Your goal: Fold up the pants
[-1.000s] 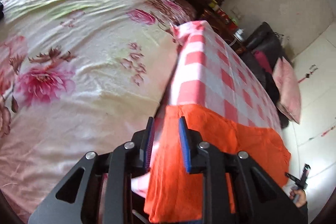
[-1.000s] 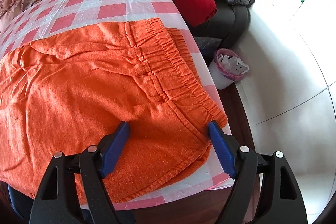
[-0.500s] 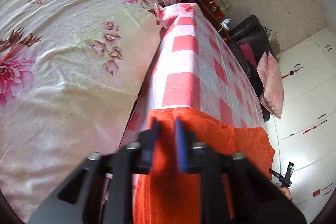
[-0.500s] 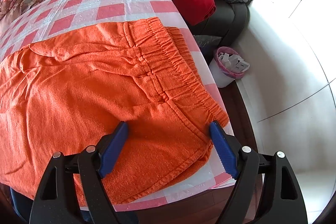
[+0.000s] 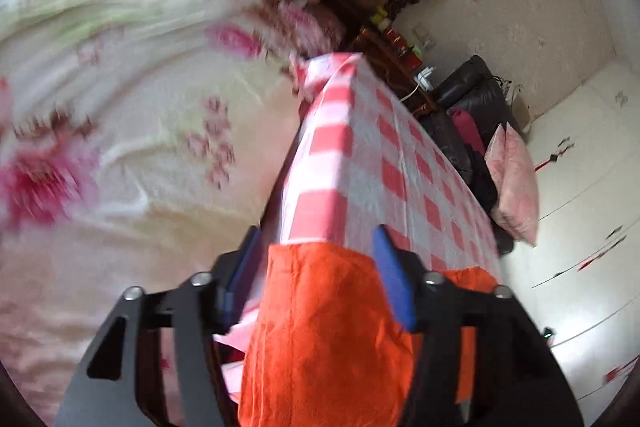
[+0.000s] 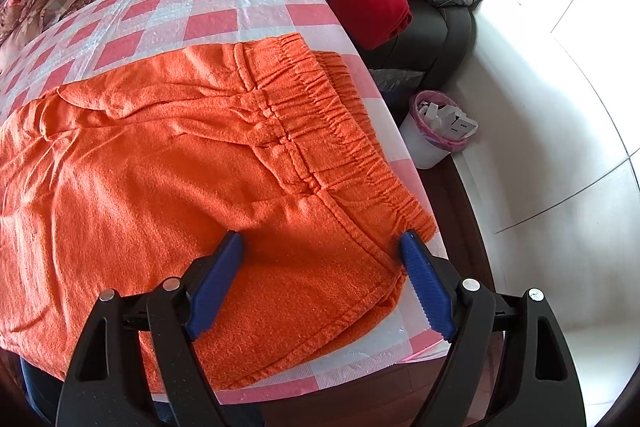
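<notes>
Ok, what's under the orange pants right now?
The orange pants lie on a red-and-white checked tablecloth, which shows around them. The table itself stays hidden beneath cloth and pants.

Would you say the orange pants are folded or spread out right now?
Mostly spread: the orange pants lie flat across the checked tablecloth, waistband visible, one end draping over the table edge.

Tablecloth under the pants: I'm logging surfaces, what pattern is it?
The tablecloth is pink-red and white checked, clearest in the right wrist view.
</notes>
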`<state>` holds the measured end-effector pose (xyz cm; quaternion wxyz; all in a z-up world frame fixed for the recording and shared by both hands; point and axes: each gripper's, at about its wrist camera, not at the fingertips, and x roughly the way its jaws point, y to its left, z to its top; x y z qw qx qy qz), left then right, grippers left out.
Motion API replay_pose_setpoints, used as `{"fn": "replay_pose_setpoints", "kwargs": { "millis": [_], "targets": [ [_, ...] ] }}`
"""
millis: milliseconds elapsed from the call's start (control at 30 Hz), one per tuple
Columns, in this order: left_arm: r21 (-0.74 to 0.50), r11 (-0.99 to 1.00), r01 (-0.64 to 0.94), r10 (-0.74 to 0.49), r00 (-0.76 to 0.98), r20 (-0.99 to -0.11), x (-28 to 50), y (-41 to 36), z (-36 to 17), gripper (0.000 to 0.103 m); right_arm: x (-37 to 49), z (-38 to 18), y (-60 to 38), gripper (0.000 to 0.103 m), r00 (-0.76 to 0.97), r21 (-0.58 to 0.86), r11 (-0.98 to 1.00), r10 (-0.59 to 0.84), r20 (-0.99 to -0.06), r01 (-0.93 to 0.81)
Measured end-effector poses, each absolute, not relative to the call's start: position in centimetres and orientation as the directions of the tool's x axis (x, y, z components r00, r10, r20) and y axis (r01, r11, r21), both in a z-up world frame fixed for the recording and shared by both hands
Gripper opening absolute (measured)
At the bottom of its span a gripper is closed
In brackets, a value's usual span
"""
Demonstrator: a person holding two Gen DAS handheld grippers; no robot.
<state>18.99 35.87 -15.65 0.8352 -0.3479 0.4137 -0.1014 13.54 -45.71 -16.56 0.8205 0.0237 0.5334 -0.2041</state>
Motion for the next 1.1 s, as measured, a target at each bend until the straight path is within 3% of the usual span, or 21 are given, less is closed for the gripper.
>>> {"fn": "replay_pose_setpoints", "kwargs": {
  "millis": [100,233,367,467,500,700,967,1100],
  "targets": [
    [-0.73,0.668,-0.148,-0.535,0.586,-0.608,20.1,36.3,-20.2,0.04,13.4,-16.6,-45.8,0.079,0.352,-0.17,0.916,-0.304,-0.885,0.363],
    [-0.804,0.577,-0.141,-0.608,0.584,-0.539,20.3,36.5,-22.2,0.04,13.5,-16.6,-45.9,0.081,0.344,-0.173,0.916,-0.304,-0.888,0.363],
    [-0.818,0.554,-0.153,-0.634,0.56,-0.534,20.9,36.5,-23.4,0.04,13.6,-16.7,-46.2,0.083,0.34,-0.165,0.913,-0.3,-0.891,0.372],
    [-0.834,0.539,-0.118,-0.658,0.56,-0.504,21.0,36.3,-23.4,0.014,13.5,-16.7,-46.3,0.084,0.341,-0.159,0.912,-0.297,-0.892,0.377],
    [-0.821,0.56,-0.11,-0.642,0.569,-0.514,20.9,36.2,-22.8,0.005,13.5,-16.7,-46.4,0.084,0.342,-0.155,0.912,-0.294,-0.892,0.38],
    [-0.752,0.656,-0.069,-0.557,0.628,-0.544,19.5,36.4,-18.0,0.005,13.7,-16.8,-46.7,0.085,0.342,-0.148,0.913,-0.288,-0.894,0.381],
    [-0.541,0.84,-0.053,-0.36,0.692,-0.626,18.3,33.9,-9.3,0.004,13.5,-16.9,-46.8,0.086,0.347,-0.13,0.911,-0.277,-0.896,0.392],
    [-0.489,0.866,-0.109,-0.317,0.637,-0.703,21.2,33.6,-11.7,0.004,13.5,-17.0,-46.8,0.086,0.345,-0.131,0.91,-0.277,-0.897,0.392]
  ]
}}
